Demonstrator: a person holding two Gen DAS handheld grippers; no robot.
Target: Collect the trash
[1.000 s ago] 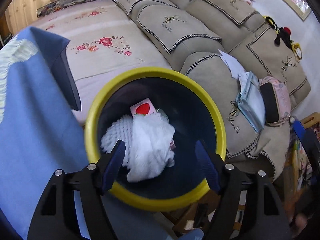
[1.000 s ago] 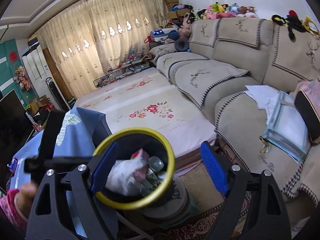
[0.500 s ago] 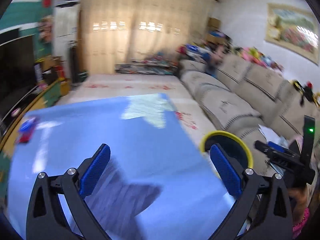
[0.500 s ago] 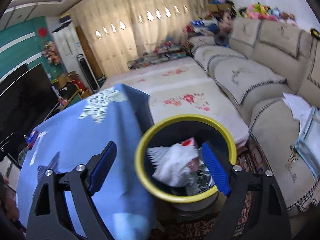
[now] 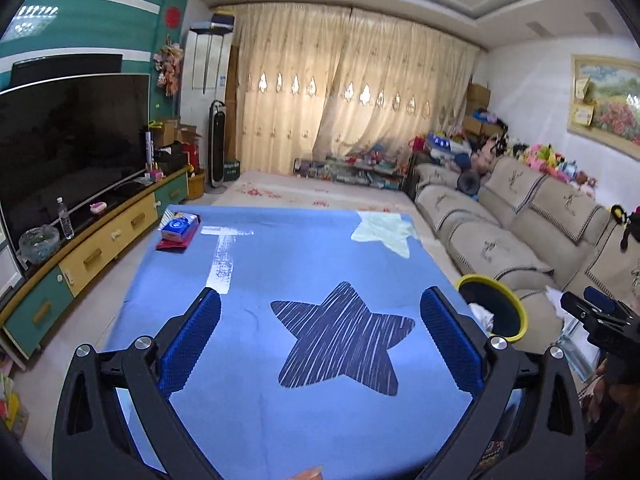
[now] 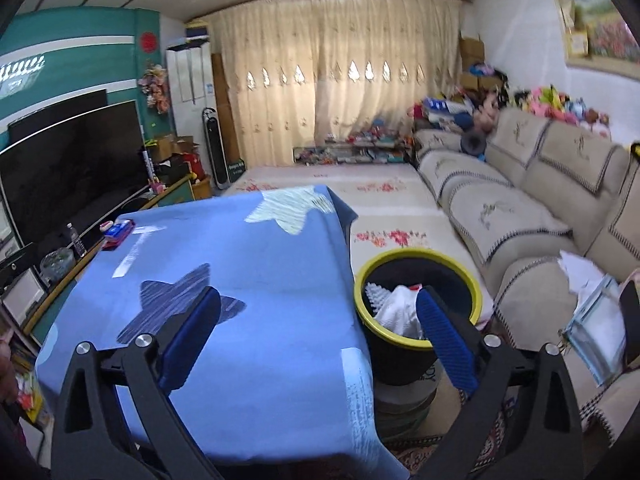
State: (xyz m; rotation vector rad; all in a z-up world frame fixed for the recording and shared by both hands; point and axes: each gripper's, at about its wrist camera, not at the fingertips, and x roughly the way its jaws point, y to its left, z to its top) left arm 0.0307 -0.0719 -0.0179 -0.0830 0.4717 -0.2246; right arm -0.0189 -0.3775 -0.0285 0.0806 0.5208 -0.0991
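Trash [image 6: 400, 309] fills the upright yellow-rimmed bin [image 6: 416, 258], mouth skyward, beside the table; both tools [image 5: 320, 338] [image 6: 318, 330] gape empty.

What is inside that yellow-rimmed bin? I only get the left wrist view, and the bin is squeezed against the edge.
Observer: The right wrist view looks down into the bin. Crumpled white trash is piled up inside it.
Operator: Is it standing on the floor?
Observer: No, it stands on a low round stand, close beside the blue tablecloth.
Operator: Is the other gripper carrying anything?
Observer: No. The right gripper is open and has nothing between its fingers.
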